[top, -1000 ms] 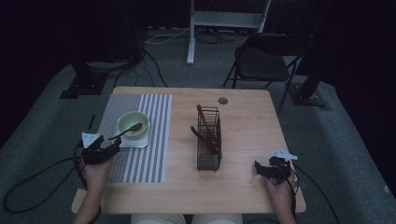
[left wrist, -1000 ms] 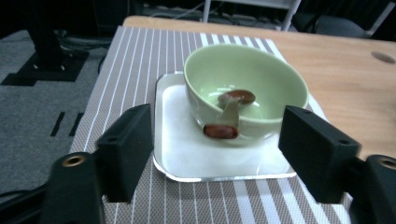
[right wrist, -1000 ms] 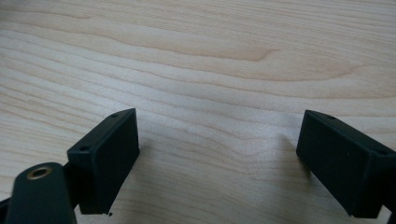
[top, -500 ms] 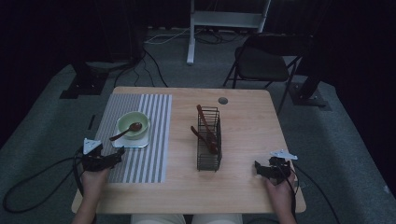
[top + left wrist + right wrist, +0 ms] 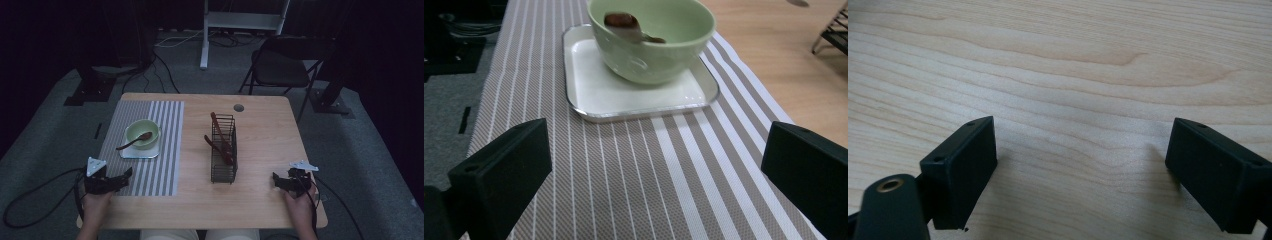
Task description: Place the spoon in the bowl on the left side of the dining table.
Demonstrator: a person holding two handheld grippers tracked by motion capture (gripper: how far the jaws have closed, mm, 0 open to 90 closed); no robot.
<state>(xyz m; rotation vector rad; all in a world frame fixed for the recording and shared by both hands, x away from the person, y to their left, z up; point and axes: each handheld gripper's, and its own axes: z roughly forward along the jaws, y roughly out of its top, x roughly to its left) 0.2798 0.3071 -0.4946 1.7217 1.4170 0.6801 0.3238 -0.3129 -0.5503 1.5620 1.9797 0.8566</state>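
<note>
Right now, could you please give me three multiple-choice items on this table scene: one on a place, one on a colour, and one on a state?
1. Where does the bowl stand?
A. on a white square plate on the striped mat
B. inside the wire basket
C. on bare wood by the right tongs

2. What colour is the bowl?
A. red
B. pale green
C. black

3. How are the left tongs?
A. shut on the spoon
B. shut on the plate
C. open and empty

Answers:
1. A: the left gripper view shows the bowl on the plate, which lies on the mat.
2. B: both the high view and the left gripper view show it pale green.
3. C: the jaws stand wide apart over the mat, and the spoon rests in the bowl.
</note>
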